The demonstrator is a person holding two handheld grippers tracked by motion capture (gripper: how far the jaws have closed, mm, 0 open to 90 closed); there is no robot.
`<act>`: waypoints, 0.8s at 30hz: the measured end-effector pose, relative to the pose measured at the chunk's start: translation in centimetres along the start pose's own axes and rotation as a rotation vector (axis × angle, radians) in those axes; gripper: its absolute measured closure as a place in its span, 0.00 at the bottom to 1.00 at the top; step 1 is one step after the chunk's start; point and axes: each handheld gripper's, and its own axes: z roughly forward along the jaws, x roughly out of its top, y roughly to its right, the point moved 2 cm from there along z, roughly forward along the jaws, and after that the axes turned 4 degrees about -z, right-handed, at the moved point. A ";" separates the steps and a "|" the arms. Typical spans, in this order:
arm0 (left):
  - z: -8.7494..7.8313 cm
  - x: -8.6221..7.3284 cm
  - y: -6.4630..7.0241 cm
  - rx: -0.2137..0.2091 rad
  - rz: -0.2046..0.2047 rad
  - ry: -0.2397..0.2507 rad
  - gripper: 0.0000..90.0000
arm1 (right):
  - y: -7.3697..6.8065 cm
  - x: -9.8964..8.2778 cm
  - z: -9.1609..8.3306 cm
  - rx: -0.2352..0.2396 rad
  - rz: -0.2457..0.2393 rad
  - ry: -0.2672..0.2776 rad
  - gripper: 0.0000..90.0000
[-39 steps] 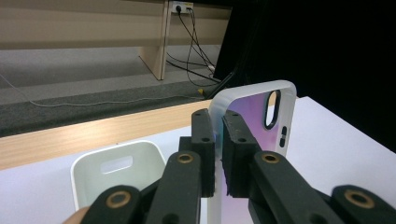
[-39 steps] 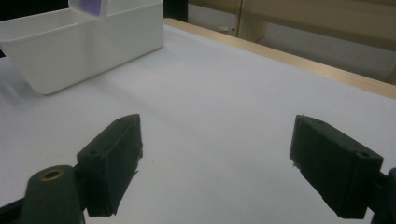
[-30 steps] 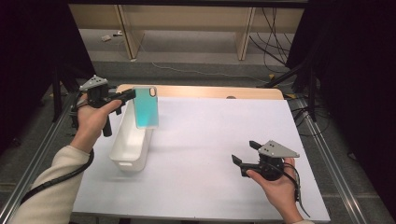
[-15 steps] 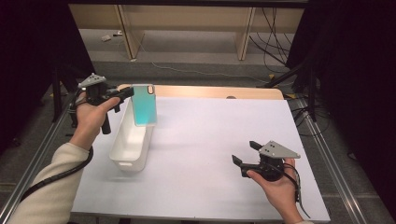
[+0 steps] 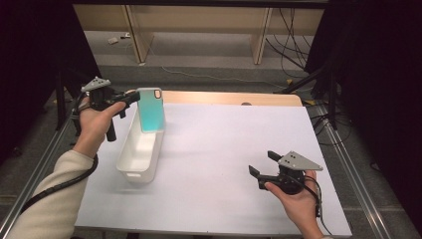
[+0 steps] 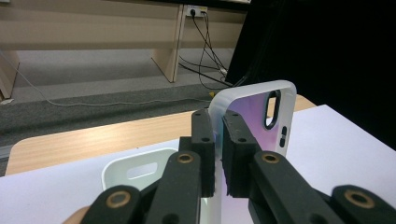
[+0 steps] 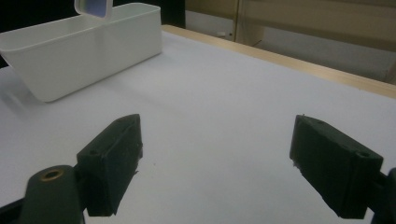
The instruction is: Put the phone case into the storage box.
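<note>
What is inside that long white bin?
The white bin looks bare inside. The phone case, held above by the left hand-held gripper, covers its far end.

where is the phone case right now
In the high view the teal phone case hangs upright at the table's left, clamped in the left gripper above the white bin.

phone case (image 5: 151, 109) | shifted slightly away along white bin (image 5: 141, 152) | left claw (image 5: 133, 96)
</note>
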 end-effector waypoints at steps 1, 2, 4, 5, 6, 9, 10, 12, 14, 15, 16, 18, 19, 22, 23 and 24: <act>0.0 0.0 0.0 0.002 -0.002 0.000 0.93 | 0.0 0.0 -0.1 0.000 0.001 -0.002 0.20; 0.0 0.0 -0.1 0.003 -0.003 0.001 0.93 | 0.0 0.0 -0.1 0.000 0.003 -0.001 0.20; 0.1 0.1 -0.2 0.003 -0.002 0.003 0.93 | 0.1 -0.1 -0.2 -0.004 -0.004 -0.001 0.20; 0.0 0.1 -0.2 0.005 -0.001 0.003 0.93 | 0.1 -0.1 -0.2 -0.003 -0.004 0.001 0.20; 0.0 0.1 -0.3 0.008 -0.001 0.001 0.93 | 0.1 -0.1 -0.1 0.004 0.005 0.019 0.20; 0.0 0.1 -0.4 0.010 -0.003 0.000 0.93 | 0.4 -0.2 -0.4 -0.005 -0.009 0.002 0.20; 0.0 0.1 -0.5 0.013 -0.006 0.000 0.93 | 0.4 -0.2 -0.4 -0.007 -0.005 0.002 0.20; 0.0 0.1 -0.6 0.016 -0.006 -0.001 0.93 | 0.5 -0.3 -0.5 -0.012 -0.001 0.006 0.20; 0.0 0.0 -0.7 0.017 -0.012 0.001 0.93 | 0.6 -0.3 -0.5 -0.018 -0.001 0.005 0.20; 0.0 0.0 -0.8 0.019 -0.012 0.000 0.93 | 0.6 -0.4 -0.6 -0.019 0.000 0.007 0.20; 0.0 0.0 -0.9 0.019 -0.011 -0.001 0.93 | 0.7 -0.4 -0.6 -0.015 0.004 0.011 0.20; 0.0 0.0 -1.0 0.025 -0.014 -0.002 0.93 | 0.9 -0.5 -0.8 -0.024 0.003 0.007 0.20; 0.0 0.0 -1.1 0.025 -0.012 -0.003 0.93 | 1.0 -0.5 -0.9 -0.027 0.000 0.001 0.20; 0.0 0.0 -1.2 0.029 -0.012 -0.001 0.93 | 1.2 -0.6 -1.0 -0.036 0.006 0.011 0.20; 0.0 0.1 -1.2 0.030 -0.014 0.000 0.93 | 1.3 -0.6 -1.1 -0.036 0.005 0.008 0.20; -0.1 0.1 -1.3 0.030 -0.012 0.001 0.93 | 1.5 -0.6 -1.2 -0.038 0.002 0.005 0.20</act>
